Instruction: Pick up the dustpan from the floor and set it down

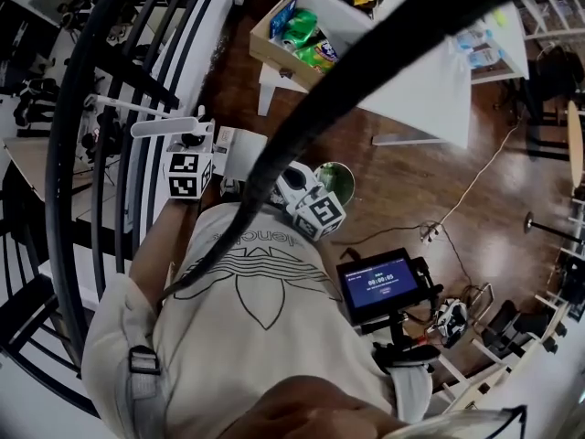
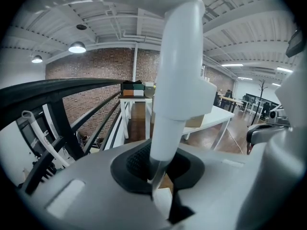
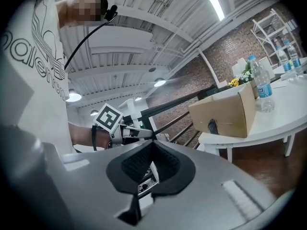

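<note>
In the left gripper view a thick white dustpan handle (image 2: 180, 71) stands up from between the jaws, and my left gripper (image 2: 160, 169) is shut on its lower end. From the head view the same gripper (image 1: 194, 143) hangs at the person's left beside the black railing, with the white handle (image 1: 169, 127) crossing above its marker cube. The pan itself is hidden from me. My right gripper (image 1: 291, 183) floats close by in front of the shirt. In its own view its jaws (image 3: 152, 150) stand shut with nothing gripped, and the left gripper (image 3: 122, 133) shows beyond them.
A black stair railing (image 1: 87, 154) curves down the left. A white table (image 1: 430, 90) with a cardboard box of snack packets (image 1: 297, 35) stands ahead, and bottles (image 3: 261, 87) rest on it. A green round rim (image 1: 336, 179), a cable (image 1: 475, 181) and a screen rig (image 1: 379, 291) are near the floor.
</note>
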The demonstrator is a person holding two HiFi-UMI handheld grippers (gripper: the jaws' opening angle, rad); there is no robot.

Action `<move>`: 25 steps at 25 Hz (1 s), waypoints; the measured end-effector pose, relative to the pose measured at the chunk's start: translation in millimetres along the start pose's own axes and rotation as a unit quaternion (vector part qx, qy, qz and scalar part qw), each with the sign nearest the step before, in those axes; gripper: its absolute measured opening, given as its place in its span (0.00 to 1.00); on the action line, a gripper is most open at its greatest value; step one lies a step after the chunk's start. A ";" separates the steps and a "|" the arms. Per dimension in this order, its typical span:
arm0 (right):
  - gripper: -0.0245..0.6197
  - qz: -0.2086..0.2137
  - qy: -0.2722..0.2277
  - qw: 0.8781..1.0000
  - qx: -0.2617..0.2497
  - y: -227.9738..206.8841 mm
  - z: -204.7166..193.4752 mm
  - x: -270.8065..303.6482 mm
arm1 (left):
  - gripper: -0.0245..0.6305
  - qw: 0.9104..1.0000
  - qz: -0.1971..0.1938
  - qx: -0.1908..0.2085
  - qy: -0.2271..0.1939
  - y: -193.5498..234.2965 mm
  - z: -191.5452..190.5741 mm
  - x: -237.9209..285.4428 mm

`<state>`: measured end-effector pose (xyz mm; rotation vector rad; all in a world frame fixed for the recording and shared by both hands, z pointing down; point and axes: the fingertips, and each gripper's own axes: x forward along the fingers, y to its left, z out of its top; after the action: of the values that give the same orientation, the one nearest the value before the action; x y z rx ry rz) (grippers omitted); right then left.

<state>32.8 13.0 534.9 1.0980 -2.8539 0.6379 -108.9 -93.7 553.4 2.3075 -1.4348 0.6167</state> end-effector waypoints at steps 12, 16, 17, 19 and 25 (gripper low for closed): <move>0.04 -0.038 0.061 0.997 0.032 4.8 -32.5 -22.1 | 0.13 0.999 -0.006 0.007 0.032 35.3 -55.7 85.6; 0.04 -0.063 0.083 0.993 0.046 7.7 -47.3 -37.3 | 0.14 0.998 0.000 0.004 0.058 41.7 -86.6 118.1; 0.04 -0.069 0.084 0.993 0.049 7.8 -49.5 -38.7 | 0.14 0.998 0.000 0.007 0.065 43.8 -92.9 126.5; 0.04 -0.080 0.088 0.991 0.056 8.8 -53.0 -44.3 | 0.14 0.997 -0.003 0.010 0.080 44.2 -107.7 140.9; 0.04 -0.098 0.081 0.990 0.060 8.3 -55.6 -54.1 | 0.14 0.995 0.007 0.026 0.094 58.0 -129.7 169.3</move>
<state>61.1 74.2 574.1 1.2588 -2.5605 0.8506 -117.9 -179.1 757.1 2.2126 -1.3646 0.8596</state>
